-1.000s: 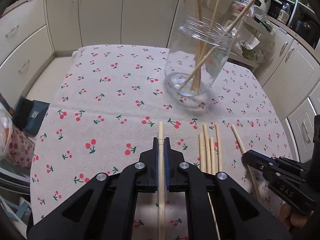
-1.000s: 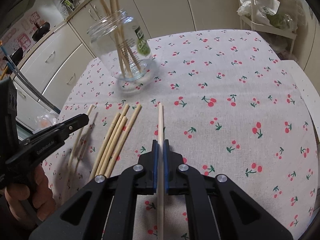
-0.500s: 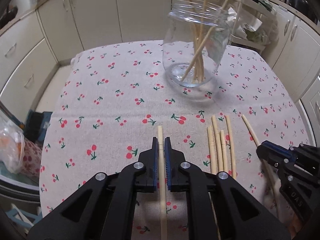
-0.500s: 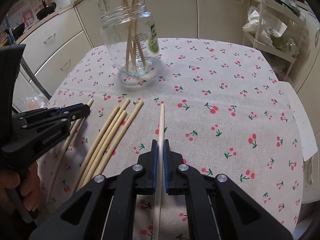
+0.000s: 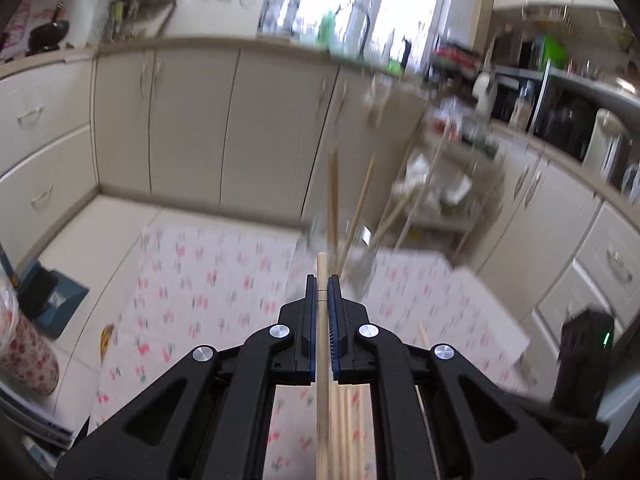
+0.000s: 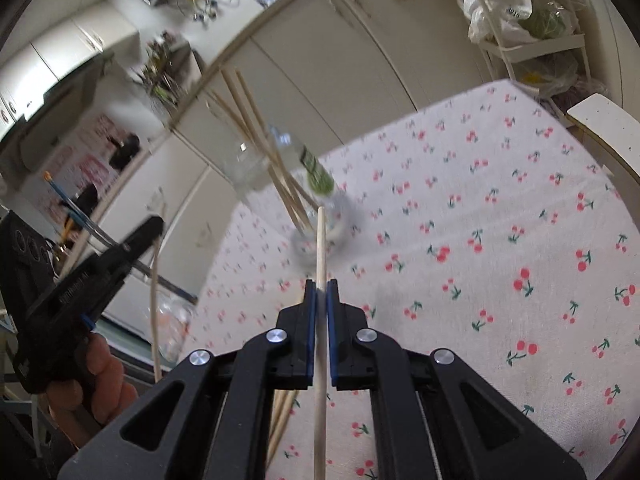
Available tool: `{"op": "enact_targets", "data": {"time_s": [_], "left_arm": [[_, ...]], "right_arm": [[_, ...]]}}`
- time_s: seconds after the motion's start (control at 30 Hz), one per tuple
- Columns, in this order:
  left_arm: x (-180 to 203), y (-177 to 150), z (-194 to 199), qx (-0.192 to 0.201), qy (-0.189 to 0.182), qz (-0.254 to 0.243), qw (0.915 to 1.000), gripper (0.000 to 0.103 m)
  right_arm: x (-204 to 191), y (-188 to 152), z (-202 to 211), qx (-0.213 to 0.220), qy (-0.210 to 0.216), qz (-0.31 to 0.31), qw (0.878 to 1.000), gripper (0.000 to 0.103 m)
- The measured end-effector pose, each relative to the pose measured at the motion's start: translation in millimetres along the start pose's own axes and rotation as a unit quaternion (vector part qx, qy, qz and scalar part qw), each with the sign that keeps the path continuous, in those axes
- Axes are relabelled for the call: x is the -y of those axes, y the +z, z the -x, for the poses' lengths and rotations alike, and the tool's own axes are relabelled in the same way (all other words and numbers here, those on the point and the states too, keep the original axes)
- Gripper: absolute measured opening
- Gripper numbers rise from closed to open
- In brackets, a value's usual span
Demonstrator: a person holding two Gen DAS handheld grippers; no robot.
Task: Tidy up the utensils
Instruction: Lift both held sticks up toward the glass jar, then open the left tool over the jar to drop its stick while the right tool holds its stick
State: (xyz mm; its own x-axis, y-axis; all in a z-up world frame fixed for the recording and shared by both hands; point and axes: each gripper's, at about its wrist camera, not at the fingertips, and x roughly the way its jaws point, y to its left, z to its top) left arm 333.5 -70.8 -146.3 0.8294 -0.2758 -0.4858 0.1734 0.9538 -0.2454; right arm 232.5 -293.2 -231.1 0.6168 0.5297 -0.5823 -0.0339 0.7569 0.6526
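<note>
Your left hand-held gripper [image 5: 322, 280] is clenched on a chopstick [image 5: 321, 320]; your right hand-held gripper [image 6: 320, 286] grasps another chopstick [image 6: 320, 248], both raised over the cherry-print counter [image 6: 500, 220], pointing toward the blurred jar [image 6: 288, 184] of sticks

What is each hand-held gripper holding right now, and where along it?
Each holds one wooden chopstick. The left hand-held gripper clamps its chopstick just behind the forward tip; the right hand-held gripper clamps its chopstick farther back.

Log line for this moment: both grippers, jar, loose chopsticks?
left gripper: shut on chopstick | right gripper: shut on chopstick | glass jar: holds several chopsticks | loose chopsticks: on cherry tablecloth
</note>
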Motion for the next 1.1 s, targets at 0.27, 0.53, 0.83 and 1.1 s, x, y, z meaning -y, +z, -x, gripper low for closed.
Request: {"op": "enact_targets", "data": {"time_s": [0.27,0.53,0.83,1.1], "left_arm": [[7,53,5,0.090,-0.009,0.027,0.9956,0.005],[7,103,-10,0.166,-0.008,0.067,0.9839,0.005],[15,127,-45,0.216,-0.005,0.084,0.9728,0.005],[15,116,-84,0.223,0.014,0.094,0.9702,0.005]], "right_arm": [[1,4,15,0.033,0.007,-0.006,0.999,0.006],[5,8,22,0.056,0.008,-0.012,0.998,0.006],[10,11,30,0.074,0.017,-0.026,0.997,0.006],[9,14,36,0.089,0.011,-0.021,0.996,0.006]]}}
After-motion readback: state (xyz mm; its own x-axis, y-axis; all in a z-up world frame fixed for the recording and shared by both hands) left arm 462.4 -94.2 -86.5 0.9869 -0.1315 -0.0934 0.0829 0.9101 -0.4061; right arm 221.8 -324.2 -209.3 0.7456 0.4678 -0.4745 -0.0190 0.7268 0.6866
